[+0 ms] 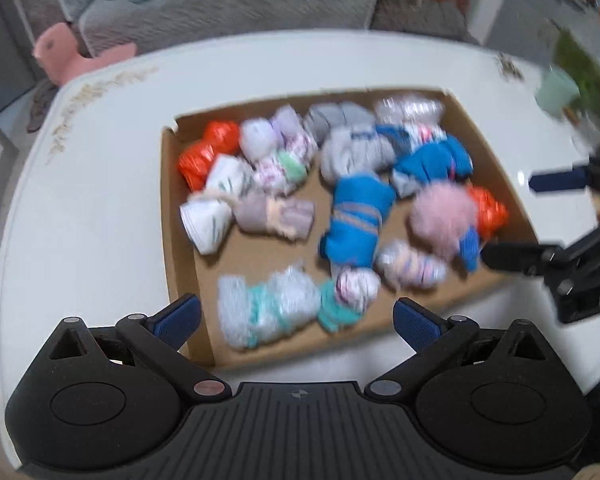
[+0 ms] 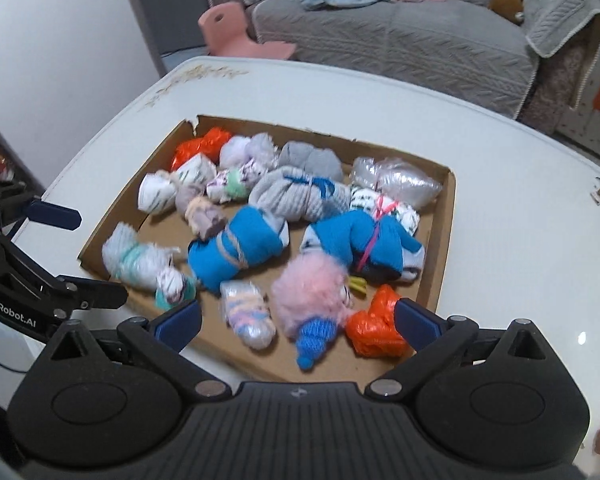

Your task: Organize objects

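Your left gripper [image 1: 296,316] is spread wide and holds nothing; its blue-padded fingers [image 1: 178,314] hang above the near edge of the cardboard tray [image 1: 168,184], apart from everything in it. Your right gripper [image 2: 298,318] is just as wide and empty, poised over the tray's near side with the pink fluffy bundle [image 2: 310,294] and an orange plastic bundle [image 2: 374,328] showing between its fingers below; whether the right pad touches the orange one is not clear.

The tray lies flat on the white table [image 2: 520,216] and is filled with small tied bundles: two blue cloth rolls [image 2: 236,252] in the middle, a grey one [image 2: 300,196] behind them, a second orange one [image 2: 202,146] in the far corner, a clear plastic packet [image 2: 396,180], and several pale patterned ones along the left side.

Beyond the table stand a grey sofa [image 2: 400,40] heaped with blue and pink cloth, and a small pink chair [image 2: 228,28].
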`<action>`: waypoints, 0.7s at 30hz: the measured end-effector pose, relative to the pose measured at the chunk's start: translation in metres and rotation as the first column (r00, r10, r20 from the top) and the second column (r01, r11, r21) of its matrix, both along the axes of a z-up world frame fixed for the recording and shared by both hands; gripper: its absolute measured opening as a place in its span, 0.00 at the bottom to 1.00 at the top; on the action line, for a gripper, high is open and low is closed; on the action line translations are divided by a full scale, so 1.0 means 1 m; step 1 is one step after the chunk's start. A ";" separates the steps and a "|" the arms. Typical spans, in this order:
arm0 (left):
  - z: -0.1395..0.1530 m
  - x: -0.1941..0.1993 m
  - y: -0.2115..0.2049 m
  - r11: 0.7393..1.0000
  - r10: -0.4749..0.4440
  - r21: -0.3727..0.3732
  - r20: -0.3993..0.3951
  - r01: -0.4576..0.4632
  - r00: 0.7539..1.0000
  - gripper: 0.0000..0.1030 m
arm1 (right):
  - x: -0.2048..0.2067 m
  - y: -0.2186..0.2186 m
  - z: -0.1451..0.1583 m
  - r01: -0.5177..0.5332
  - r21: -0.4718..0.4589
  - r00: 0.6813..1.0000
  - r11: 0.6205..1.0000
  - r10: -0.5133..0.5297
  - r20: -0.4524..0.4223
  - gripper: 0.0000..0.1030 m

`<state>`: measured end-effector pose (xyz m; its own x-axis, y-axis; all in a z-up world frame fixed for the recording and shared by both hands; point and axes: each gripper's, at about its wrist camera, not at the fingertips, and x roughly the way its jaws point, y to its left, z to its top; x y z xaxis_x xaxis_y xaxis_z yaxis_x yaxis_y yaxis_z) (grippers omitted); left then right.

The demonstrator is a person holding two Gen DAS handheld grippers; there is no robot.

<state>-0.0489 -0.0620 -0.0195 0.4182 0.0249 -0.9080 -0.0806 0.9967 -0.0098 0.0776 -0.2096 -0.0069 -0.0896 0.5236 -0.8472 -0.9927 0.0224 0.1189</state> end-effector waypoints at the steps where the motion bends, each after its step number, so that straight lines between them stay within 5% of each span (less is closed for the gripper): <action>1: 0.001 0.002 -0.001 1.000 0.012 0.009 0.007 -0.012 1.000 0.99 | -0.001 0.002 0.001 0.011 -0.006 1.000 1.000 -0.011 0.002 0.99; 8: -0.014 0.023 -0.011 0.984 0.037 0.178 -0.045 -0.029 0.998 0.99 | 0.006 0.021 -0.004 0.096 -0.044 0.995 0.994 -0.096 0.008 0.99; 21: -0.012 0.027 -0.011 0.988 0.054 0.146 -0.009 -0.052 0.999 0.99 | -0.009 0.034 -0.006 0.054 -0.062 0.996 0.997 -0.049 0.074 0.99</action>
